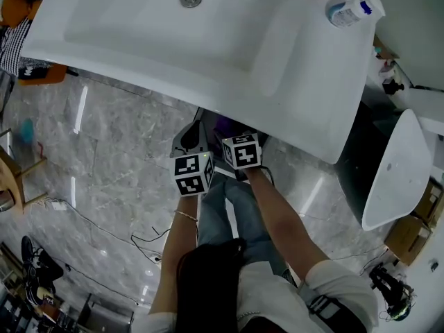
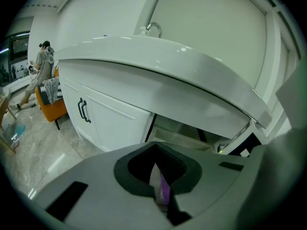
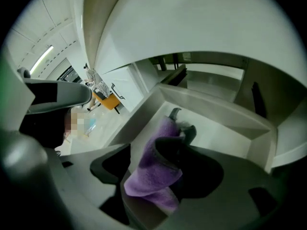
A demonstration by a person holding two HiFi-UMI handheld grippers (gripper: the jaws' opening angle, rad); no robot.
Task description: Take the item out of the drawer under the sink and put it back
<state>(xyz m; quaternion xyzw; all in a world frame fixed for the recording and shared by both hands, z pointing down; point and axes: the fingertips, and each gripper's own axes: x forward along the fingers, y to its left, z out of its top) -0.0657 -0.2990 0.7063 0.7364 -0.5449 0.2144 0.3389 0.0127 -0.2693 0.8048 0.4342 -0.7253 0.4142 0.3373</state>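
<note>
A purple fuzzy cloth (image 3: 158,169) with a dark grey part lies between the wide jaws of my right gripper (image 3: 160,176). A dark gap shows beside the cloth, so the pads do not press it. Below it is the open white drawer (image 3: 216,123) under the sink (image 1: 208,40). My left gripper (image 2: 160,190) is shut, with a thin purple and white sliver of the cloth (image 2: 163,186) pinched between its jaws. It faces the open drawer (image 2: 182,133). In the head view both marker cubes (image 1: 193,173) (image 1: 241,151) sit at the sink's front edge, and a bit of purple (image 1: 225,125) shows under the rim.
A cabinet door with a black handle (image 2: 82,110) is left of the drawer. A bottle (image 1: 354,9) lies on the sink's right corner. A white basin (image 1: 395,172) stands to the right. Cables (image 1: 139,238) run over the marble floor. A person (image 2: 43,61) and an orange chair (image 2: 53,104) are far left.
</note>
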